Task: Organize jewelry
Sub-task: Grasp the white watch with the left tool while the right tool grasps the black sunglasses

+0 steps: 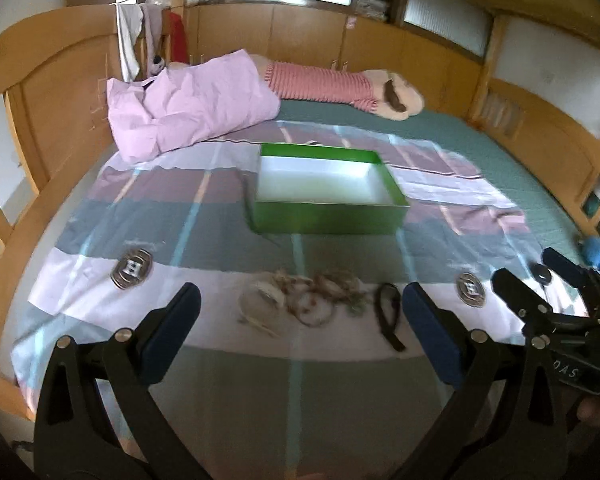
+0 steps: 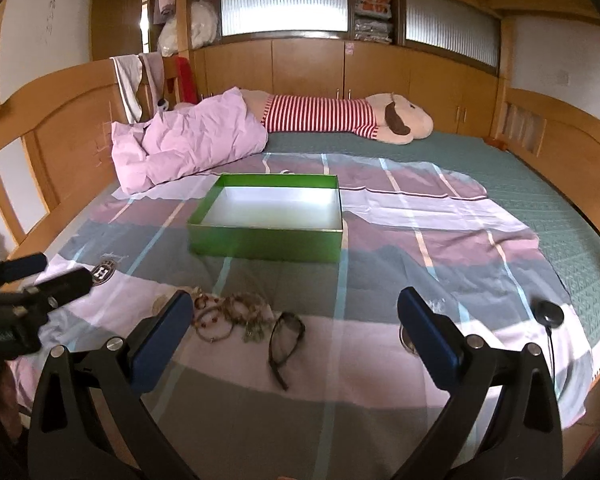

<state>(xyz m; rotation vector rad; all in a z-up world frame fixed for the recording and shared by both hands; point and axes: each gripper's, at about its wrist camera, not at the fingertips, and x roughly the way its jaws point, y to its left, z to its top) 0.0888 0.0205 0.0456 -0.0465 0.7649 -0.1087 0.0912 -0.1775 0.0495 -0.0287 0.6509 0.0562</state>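
Observation:
A tangle of beaded bracelets and necklaces (image 1: 304, 296) (image 2: 228, 314) lies on the striped sheet, with a dark looped band (image 1: 388, 312) (image 2: 286, 336) just to its right. Behind them stands an open green box (image 1: 328, 220) (image 2: 264, 246) with a white, empty inside. My left gripper (image 1: 300, 294) (image 2: 54, 270) hovers open in front of the pile, holding nothing. My right gripper (image 2: 295, 298) (image 1: 530, 268) is also open and empty, to the right of the left one, with the dark band ahead between its fingers.
A pink pillow (image 2: 188, 144) and a striped plush toy (image 2: 340, 118) lie at the far end of the bed. A black round disc with a cable (image 2: 548, 314) rests near the right edge. Wooden bed rails (image 2: 560, 140) and cupboards surround the mattress.

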